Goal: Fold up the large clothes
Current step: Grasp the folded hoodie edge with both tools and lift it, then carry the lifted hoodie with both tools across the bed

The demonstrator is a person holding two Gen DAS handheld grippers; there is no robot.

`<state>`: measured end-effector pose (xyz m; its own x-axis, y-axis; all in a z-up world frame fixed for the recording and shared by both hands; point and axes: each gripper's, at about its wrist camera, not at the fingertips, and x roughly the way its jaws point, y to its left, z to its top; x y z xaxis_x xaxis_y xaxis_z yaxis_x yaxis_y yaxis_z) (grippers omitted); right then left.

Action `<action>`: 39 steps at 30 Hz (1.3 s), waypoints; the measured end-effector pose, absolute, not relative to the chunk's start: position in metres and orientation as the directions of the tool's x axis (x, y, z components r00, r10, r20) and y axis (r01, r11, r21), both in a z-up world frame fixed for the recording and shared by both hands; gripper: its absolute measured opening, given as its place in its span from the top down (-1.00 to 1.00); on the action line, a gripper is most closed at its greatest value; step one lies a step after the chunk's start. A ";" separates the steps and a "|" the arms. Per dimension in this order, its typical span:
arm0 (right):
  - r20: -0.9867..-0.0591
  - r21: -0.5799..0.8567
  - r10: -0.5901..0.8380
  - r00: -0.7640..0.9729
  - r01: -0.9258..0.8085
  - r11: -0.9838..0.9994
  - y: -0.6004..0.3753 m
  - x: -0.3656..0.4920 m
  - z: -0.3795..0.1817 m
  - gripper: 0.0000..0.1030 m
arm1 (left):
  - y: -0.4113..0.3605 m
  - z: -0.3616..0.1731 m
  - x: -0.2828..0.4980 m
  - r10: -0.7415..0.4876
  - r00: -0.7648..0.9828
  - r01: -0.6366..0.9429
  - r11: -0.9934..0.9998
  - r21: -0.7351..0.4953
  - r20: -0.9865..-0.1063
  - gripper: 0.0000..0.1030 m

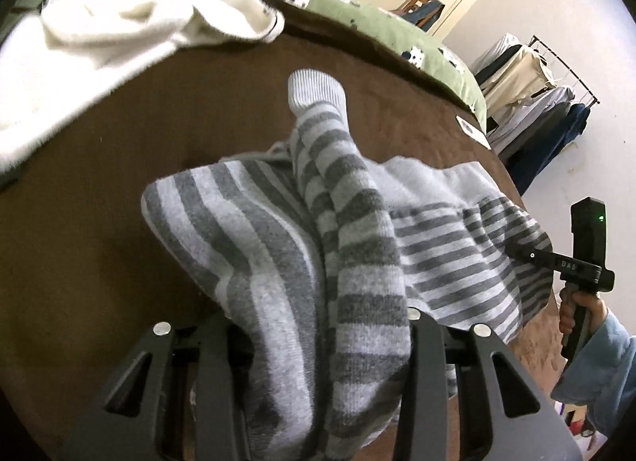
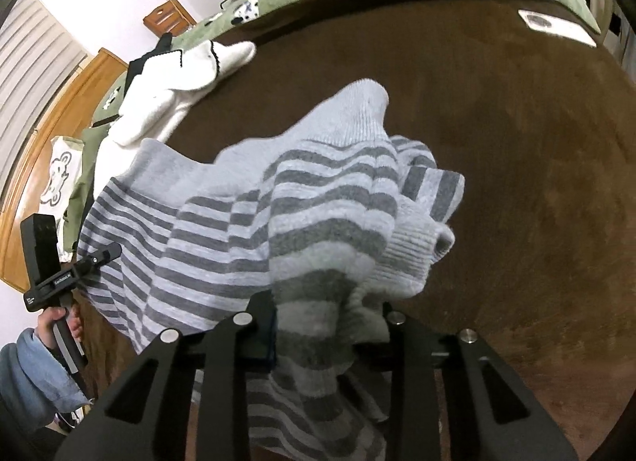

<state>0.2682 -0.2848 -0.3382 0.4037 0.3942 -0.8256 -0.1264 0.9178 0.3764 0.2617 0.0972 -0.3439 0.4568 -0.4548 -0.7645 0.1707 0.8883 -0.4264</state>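
A grey-and-white striped sweater [image 1: 254, 230] lies bunched on the brown blanket [image 1: 119, 166], one sleeve pointing away with its ribbed cuff [image 1: 314, 91] at the far end. My left gripper [image 1: 318, 341] is shut on the sweater's near edge, the cloth piled over its fingers. My right gripper [image 2: 318, 325] is shut on the other side of the sweater [image 2: 278, 214], with a ribbed cuff [image 2: 413, 258] hanging beside it. Each gripper shows in the other's view, at the sweater's edge: the right one [image 1: 520, 252] and the left one [image 2: 107, 252].
A white fleece garment [image 1: 99, 35] lies at the far left of the blanket, also in the right wrist view [image 2: 171, 79]. A green patterned quilt [image 1: 357, 11] borders the far edge. A clothes rack [image 1: 536, 91] stands by the wall. A wooden headboard [image 2: 51, 111] is at the left.
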 end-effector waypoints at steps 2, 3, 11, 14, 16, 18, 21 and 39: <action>-0.827 0.367 0.389 0.406 -0.134 0.920 -0.283 0.268 -0.327 0.49 | 0.094 -0.335 0.262 -0.442 0.466 0.175 0.895 -0.410 -0.767 0.26; -0.827 0.367 0.389 0.405 -0.136 0.920 -0.281 0.269 -0.322 0.50 | 0.092 -0.330 0.264 -0.437 0.465 0.181 0.898 -0.400 -0.770 0.26; -0.816 0.360 0.390 0.426 -0.152 0.920 -0.278 0.268 -0.299 0.57 | 0.086 -0.302 0.272 -0.426 0.469 0.220 0.905 -0.365 -0.774 0.27; -0.808 0.363 0.394 0.438 -0.156 0.919 -0.277 0.267 -0.291 0.57 | 0.086 -0.295 0.273 -0.420 0.472 0.224 0.907 -0.356 -0.775 0.28; -0.802 0.368 0.400 0.444 -0.162 0.916 -0.278 0.265 -0.285 0.57 | 0.087 -0.291 0.272 -0.417 0.479 0.225 0.909 -0.351 -0.773 0.28; -0.797 0.370 0.406 0.447 -0.170 0.913 -0.276 0.265 -0.278 0.57 | 0.088 -0.285 0.271 -0.412 0.490 0.219 0.911 -0.350 -0.768 0.28; -0.791 0.368 0.409 0.454 -0.182 0.912 -0.271 0.267 -0.266 0.57 | 0.093 -0.274 0.269 -0.405 0.505 0.203 0.914 -0.351 -0.762 0.28; -0.738 0.348 0.515 0.436 -0.408 0.844 -0.190 0.266 -0.153 0.58 | 0.155 -0.164 0.201 -0.260 0.654 0.030 0.947 -0.319 -0.710 0.29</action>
<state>0.2662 -0.1897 -0.1528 0.4358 0.5150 -0.7382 -0.4078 0.8441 0.3481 0.2009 0.1549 -0.1643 0.6543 -0.2598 -0.7102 0.0305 0.9474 -0.3185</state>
